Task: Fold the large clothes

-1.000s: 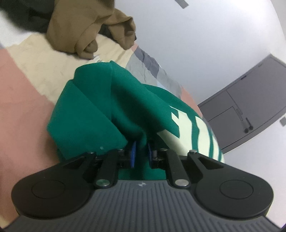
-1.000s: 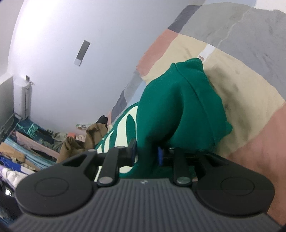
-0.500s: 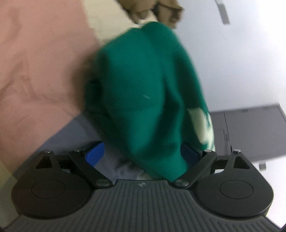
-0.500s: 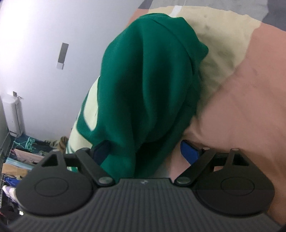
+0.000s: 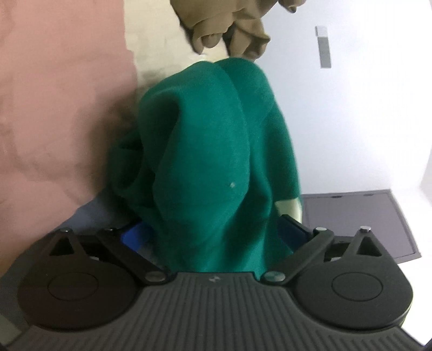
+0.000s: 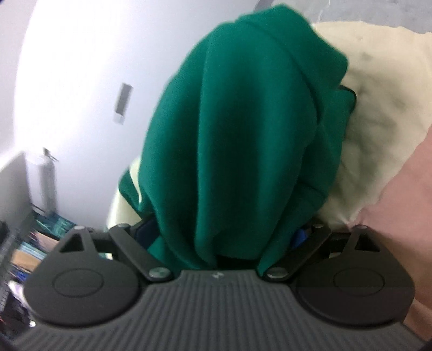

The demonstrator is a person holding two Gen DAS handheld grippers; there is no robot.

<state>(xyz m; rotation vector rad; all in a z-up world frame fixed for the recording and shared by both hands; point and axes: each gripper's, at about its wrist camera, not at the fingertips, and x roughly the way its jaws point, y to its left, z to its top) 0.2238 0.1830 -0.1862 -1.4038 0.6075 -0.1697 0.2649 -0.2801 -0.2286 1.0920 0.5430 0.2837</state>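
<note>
A large green garment (image 5: pixel 210 162) with pale cream lettering lies bunched in a heap on a patchwork bedspread (image 5: pixel 54 108). My left gripper (image 5: pixel 213 229) is low at the heap's near edge. Its jaws are opening wide, and green cloth lies loose between the blue pads (image 5: pixel 133 234) without being pinched. In the right wrist view the same garment (image 6: pixel 243 135) fills the middle. My right gripper (image 6: pixel 224 235) stands open, with folds of cloth draped between its spread fingers. The cloth hides most of both gripper mouths.
A tan garment (image 5: pixel 229 24) lies crumpled beyond the green heap. The bedspread shows cream (image 6: pixel 378 135) and pink patches. A white wall and a dark grey door (image 5: pixel 351 216) stand behind. Shelves of clothes (image 6: pixel 27 243) sit far left in the right wrist view.
Both grippers were shut on the green cloth and have since spread wide, releasing it. Both have sunk toward the bed, and the left view has rolled.
</note>
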